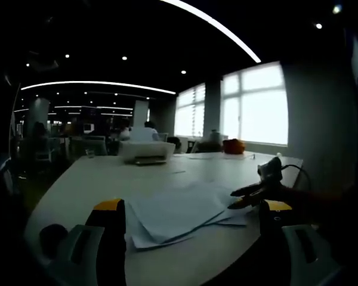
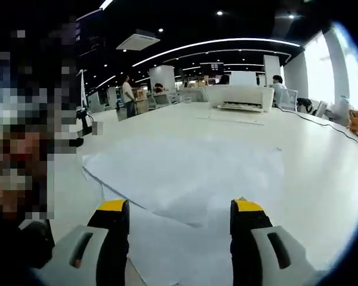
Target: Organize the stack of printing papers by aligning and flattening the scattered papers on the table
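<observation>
The printing papers (image 1: pixel 179 214) are seen fanned out on the white table (image 1: pixel 107 179), the sheets overlapping at different angles with corners sticking out past one another; they are judged not yet aligned. In the left gripper view the left claw (image 1: pixel 191 217) is held low at the near edge of the table, its 2 yellow-tipped jaws standing wide apart with nothing between them; the spread is framed between the jaws, which suggests a stance taken for pushing the loose edges inward from this side. In the same view the right claw (image 1: pixel 249 196) is seen at the far right corner of the sheets, its dark jaws close together at a sheet edge; whether the paper is actually pinched cannot be told.

In the right gripper view the right claw (image 2: pixel 180 208) appears with its jaws parted just above the pale sheets (image 2: pixel 185 173), low over them, as would suit pressing or squaring.

A white printer (image 2: pixel 238 96) is seen well apart at the far end of the table; an orange object (image 1: pixel 234 145) lies near the windows.

The 2 claws are placed at opposite sides of the pile, probably so that the sheets can be squeezed into 1 stack.
</observation>
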Demonstrator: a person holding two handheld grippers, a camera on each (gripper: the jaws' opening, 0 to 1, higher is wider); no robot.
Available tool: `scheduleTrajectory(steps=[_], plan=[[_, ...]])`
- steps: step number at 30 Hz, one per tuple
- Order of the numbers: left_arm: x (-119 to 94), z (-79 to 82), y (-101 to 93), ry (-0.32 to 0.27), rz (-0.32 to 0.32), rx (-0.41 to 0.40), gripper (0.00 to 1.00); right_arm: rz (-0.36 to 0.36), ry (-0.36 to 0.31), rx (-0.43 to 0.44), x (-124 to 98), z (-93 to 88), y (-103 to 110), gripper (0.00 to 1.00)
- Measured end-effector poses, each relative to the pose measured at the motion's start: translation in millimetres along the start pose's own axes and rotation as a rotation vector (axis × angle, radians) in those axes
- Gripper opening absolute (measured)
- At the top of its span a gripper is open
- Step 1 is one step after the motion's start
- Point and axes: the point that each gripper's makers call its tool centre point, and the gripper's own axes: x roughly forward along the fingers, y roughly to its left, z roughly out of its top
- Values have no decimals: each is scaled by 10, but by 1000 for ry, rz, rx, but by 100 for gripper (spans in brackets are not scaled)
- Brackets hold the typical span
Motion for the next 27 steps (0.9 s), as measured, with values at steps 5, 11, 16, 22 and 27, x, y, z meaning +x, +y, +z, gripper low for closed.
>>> scheduleTrajectory(steps=[5,11,16,22,27], plan=[[-3,0,3,-1,0,-1,96,-9,-1,-10,40,16,-7,57],[-3,8,1,-3,-2,-2,96,-25,3,-12,86,17,-32,47],[-1,5,-6,-2,-3,-1,96,-53,31,-54,123,-64,-65,43],[0,-19,-8,2,-4,-5,95,-65,27,-69,126,-62,-88,40],[2,-24,-18,2,-6,-6,95,-59,25,-71,125,-58,-89,32]])
